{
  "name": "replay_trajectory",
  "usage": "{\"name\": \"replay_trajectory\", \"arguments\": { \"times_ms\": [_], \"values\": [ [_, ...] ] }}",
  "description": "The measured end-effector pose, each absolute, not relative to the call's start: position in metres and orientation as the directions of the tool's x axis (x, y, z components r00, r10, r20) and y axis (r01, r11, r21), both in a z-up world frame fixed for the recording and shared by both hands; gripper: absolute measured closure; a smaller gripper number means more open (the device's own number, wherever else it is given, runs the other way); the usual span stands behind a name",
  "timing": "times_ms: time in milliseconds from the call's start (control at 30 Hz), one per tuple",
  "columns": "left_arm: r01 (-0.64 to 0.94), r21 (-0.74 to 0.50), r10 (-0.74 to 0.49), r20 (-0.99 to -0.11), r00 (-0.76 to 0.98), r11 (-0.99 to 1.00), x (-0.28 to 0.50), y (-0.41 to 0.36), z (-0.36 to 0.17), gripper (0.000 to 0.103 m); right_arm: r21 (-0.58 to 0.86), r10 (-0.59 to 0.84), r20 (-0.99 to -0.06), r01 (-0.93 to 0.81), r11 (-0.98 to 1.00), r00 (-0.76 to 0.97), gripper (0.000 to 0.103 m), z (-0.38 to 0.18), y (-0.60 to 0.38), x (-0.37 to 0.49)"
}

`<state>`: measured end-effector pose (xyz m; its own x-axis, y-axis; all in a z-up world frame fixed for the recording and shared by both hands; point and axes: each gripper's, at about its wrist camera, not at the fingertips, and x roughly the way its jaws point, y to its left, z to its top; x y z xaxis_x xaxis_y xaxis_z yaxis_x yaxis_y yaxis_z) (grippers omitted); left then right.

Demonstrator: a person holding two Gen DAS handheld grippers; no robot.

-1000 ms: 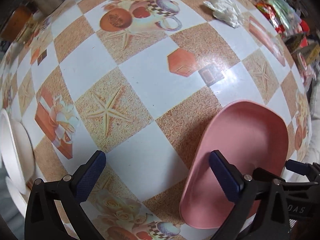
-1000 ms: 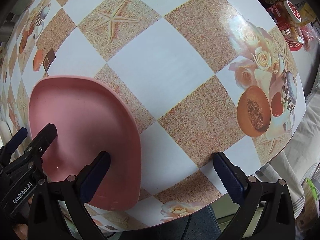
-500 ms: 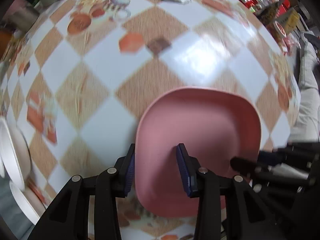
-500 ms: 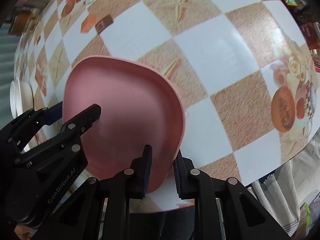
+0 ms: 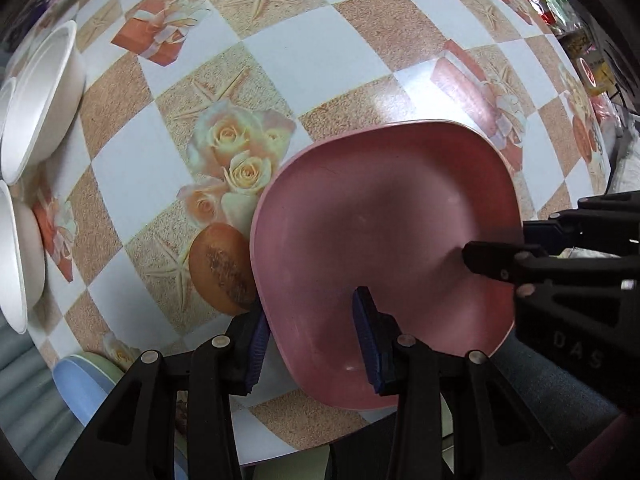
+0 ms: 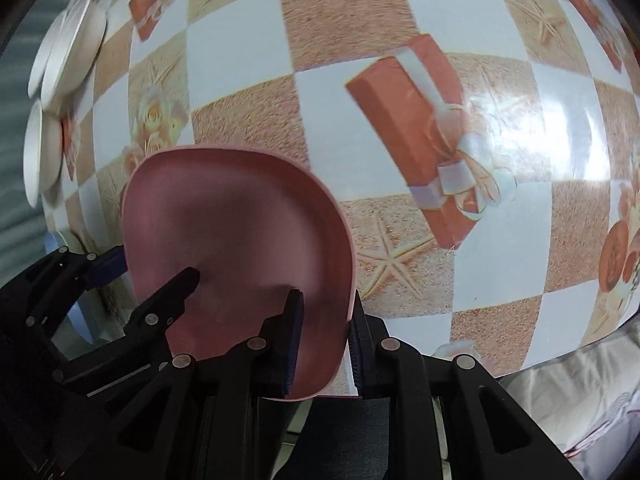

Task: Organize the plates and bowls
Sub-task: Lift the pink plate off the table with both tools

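Since half a second ago I have carried the pink plate [image 5: 384, 240] leftward over the table [image 5: 320, 60], so printed roses now lie beside it where plain checks lay before. My left tool [image 5: 316, 344] clamps the plate's near-left rim, one blue pad outside the edge and one on the inner face. My right tool [image 6: 324, 344] pinches the opposite rim the same way, pads closed on the raised lip. In the left wrist view the right tool's black fingers reach in from the right edge; in the right wrist view the left tool shows at lower left. The plate sits tilted between both tools, above the table's front edge. Beyond it, white bowls [image 5: 36, 100] cluster at the table's far-left edge, well apart from the plate. A blue plate [image 5: 80, 384] rests on a pale green one [image 5: 106, 366] at the lower left, just beside my left tool. Snack packets [image 5: 560, 4], blurred, crowd the far-right corner.
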<state>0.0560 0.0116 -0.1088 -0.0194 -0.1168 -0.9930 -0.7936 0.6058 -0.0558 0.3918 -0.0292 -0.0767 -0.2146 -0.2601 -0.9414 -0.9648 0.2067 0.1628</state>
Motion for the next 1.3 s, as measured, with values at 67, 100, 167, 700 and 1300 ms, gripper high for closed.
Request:
{"name": "replay_trajectory", "arguments": {
  "times_ms": [67, 100, 167, 700, 1300],
  "values": [
    [-0.800, -0.060, -0.120, -0.993, -0.015, 0.597, 0.050, 0.011, -0.107, 0.057, 0.156, -0.264, -0.942, -0.968, 0.195, -0.205, 0.079, -0.075, -0.028, 0.391],
    [-0.801, -0.062, -0.122, -0.992, -0.013, 0.595, 0.052, 0.010, -0.105, 0.055, 0.159, -0.264, -0.941, -0.967, 0.199, -0.209, 0.079, -0.073, -0.028, 0.389],
    [-0.796, -0.061, -0.119, -0.993, -0.014, 0.602, 0.046, 0.011, -0.111, 0.054, 0.167, -0.263, -0.940, -0.964, 0.208, -0.219, 0.079, -0.071, -0.029, 0.393],
    [-0.777, -0.065, -0.123, -0.992, -0.016, 0.626, 0.059, 0.013, -0.115, 0.052, 0.175, -0.256, -0.940, -0.963, 0.205, -0.225, 0.079, -0.088, -0.034, 0.383],
    [-0.777, -0.066, -0.123, -0.992, -0.015, 0.625, 0.059, 0.013, -0.115, 0.051, 0.176, -0.255, -0.940, -0.963, 0.206, -0.226, 0.079, -0.087, -0.035, 0.384]
  ]
}}
